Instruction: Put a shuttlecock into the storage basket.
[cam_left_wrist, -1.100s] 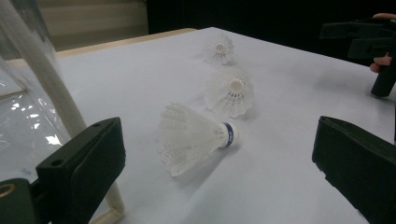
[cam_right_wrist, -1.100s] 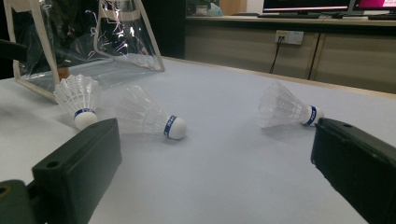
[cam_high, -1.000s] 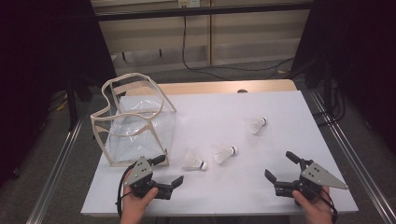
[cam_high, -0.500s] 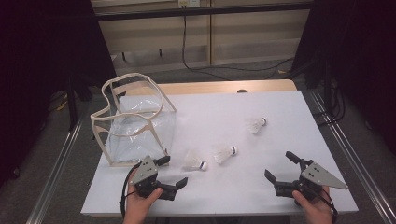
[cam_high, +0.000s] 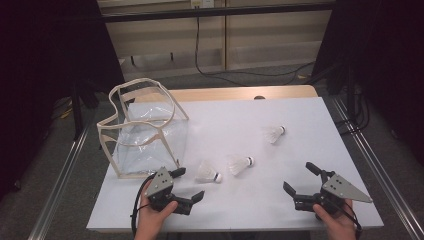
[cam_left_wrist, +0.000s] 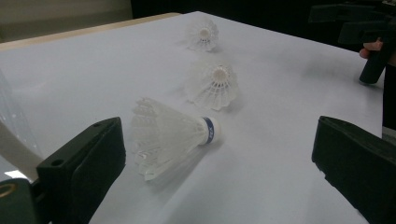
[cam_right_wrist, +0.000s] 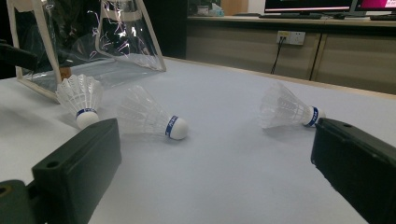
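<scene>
White table (cam_high: 300, 130): left tongs (cam_high: 188, 184) nudged nearer nearest shuttlecock (cam_high: 208, 172); both tongs released, right tongs (cam_high: 300, 178) unmoved.

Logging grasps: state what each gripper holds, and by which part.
Nothing. The left gripper and right gripper are open; the nearest shuttlecock lies free between the left jaws.

Your table (cam_high: 300, 150) is evenly lit from overhead and reads bright white; the surroundings from nine through three o'clock fall to near black. Shadows are soft: see the faint patch under the nearest shuttlecock (cam_left_wrist: 170, 135). You have glare streaks on the clear bag (cam_right_wrist: 116, 32) at eleven o'clock. In your gripper views both jaws at six o'clock are blurred, and the far shuttlecock (cam_left_wrist: 201, 33) at twelve is soft.
</scene>
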